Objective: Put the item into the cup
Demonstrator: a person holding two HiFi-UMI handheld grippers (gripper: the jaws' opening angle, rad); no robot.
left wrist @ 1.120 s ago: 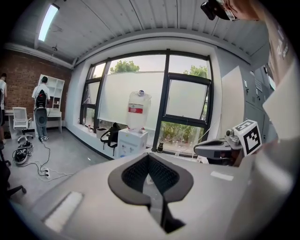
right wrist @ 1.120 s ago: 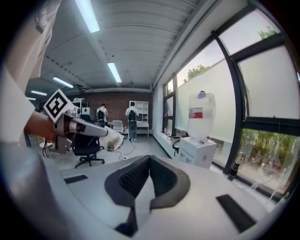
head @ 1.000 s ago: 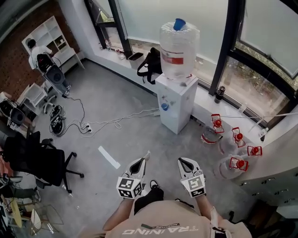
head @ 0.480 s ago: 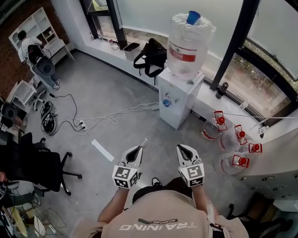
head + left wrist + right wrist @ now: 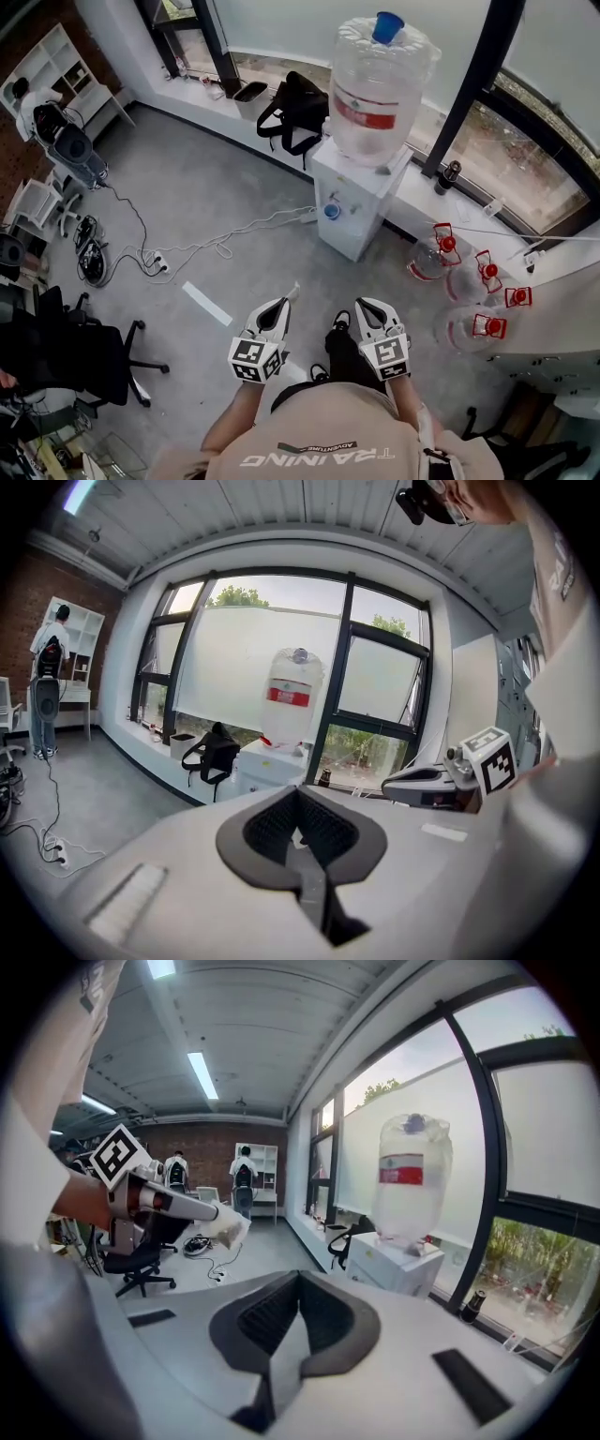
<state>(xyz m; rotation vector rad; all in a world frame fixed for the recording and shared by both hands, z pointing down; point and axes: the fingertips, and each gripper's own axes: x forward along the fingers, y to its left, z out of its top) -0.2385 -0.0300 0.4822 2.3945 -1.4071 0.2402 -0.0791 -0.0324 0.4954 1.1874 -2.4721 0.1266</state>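
My left gripper (image 5: pixel 284 305) is held at waist height over the grey floor, shut on a small whitish packet (image 5: pixel 293 290) that sticks out past its tips. In the right gripper view the same packet (image 5: pixel 228 1228) hangs from the left gripper (image 5: pixel 202 1211). My right gripper (image 5: pixel 362 307) is alongside, jaws shut with nothing between them. In the left gripper view the pads (image 5: pixel 323 829) meet in a closed V. No cup shows in any view. A white water dispenser (image 5: pixel 352 202) with a large clear bottle (image 5: pixel 380 89) stands ahead.
Several empty jugs with red caps (image 5: pixel 469 328) lie right of the dispenser by the window. White cables (image 5: pixel 216 248) and a tape strip (image 5: pixel 206 303) are on the floor at left. A black office chair (image 5: pixel 75 352) stands far left, a black backpack (image 5: pixel 295 108) on the sill.
The dispenser has come nearer and more central as the person stepped forward. Both grippers keep the same pose, side by side, the packet still in the left one.
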